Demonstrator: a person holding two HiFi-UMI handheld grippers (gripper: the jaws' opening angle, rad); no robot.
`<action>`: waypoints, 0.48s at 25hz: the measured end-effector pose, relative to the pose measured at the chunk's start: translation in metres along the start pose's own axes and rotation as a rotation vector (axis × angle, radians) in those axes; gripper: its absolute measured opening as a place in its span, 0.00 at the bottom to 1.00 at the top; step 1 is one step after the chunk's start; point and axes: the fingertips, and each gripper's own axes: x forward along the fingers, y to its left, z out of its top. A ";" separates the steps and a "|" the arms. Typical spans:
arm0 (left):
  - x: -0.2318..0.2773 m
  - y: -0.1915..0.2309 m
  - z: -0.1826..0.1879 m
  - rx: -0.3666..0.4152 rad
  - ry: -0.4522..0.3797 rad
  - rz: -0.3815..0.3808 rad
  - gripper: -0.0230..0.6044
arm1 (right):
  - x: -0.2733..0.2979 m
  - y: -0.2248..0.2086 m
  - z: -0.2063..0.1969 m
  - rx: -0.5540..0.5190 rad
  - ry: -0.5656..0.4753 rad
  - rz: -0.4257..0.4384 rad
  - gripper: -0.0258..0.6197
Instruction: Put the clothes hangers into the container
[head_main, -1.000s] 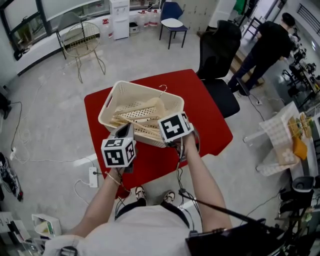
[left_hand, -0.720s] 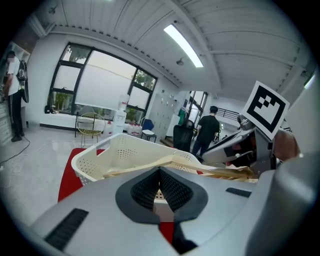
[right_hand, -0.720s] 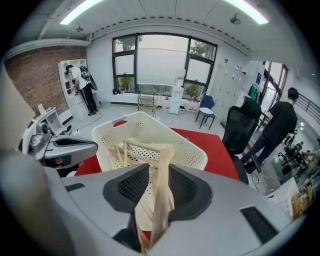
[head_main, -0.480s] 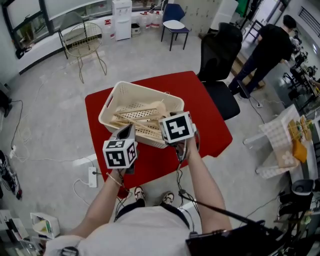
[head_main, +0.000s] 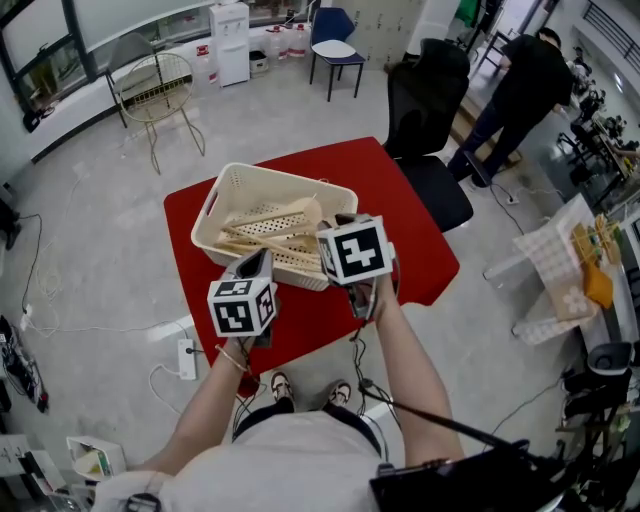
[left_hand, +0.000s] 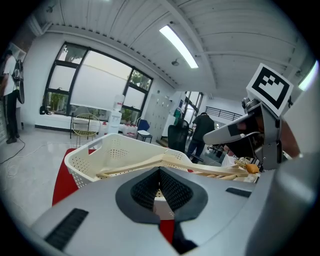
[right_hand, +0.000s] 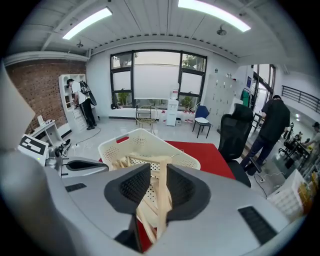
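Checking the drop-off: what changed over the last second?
The right hand-held gripper has lifted slightly. Its jaws have just been closing a little, with a wooden hanger between them, unclamped. The left hand-held gripper, basket and red table stayed roughly put.

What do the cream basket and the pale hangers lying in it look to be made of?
Cream perforated basket: likely moulded plastic with a matte finish, going by its uniform colour, regular rows of holes, rounded rim and cut-out handle. Pale clothes hangers: probably unpainted wood, seen as flat light-tan bars; the grain is too small to confirm.
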 end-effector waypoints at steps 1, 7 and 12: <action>-0.001 -0.003 0.000 0.005 -0.001 -0.004 0.04 | -0.003 -0.003 0.002 0.003 -0.012 -0.013 0.20; -0.012 -0.023 0.008 0.046 -0.022 -0.012 0.04 | -0.043 -0.020 0.018 0.052 -0.113 -0.047 0.16; -0.023 -0.045 0.013 0.064 -0.056 0.013 0.04 | -0.081 -0.051 0.019 0.109 -0.206 -0.068 0.14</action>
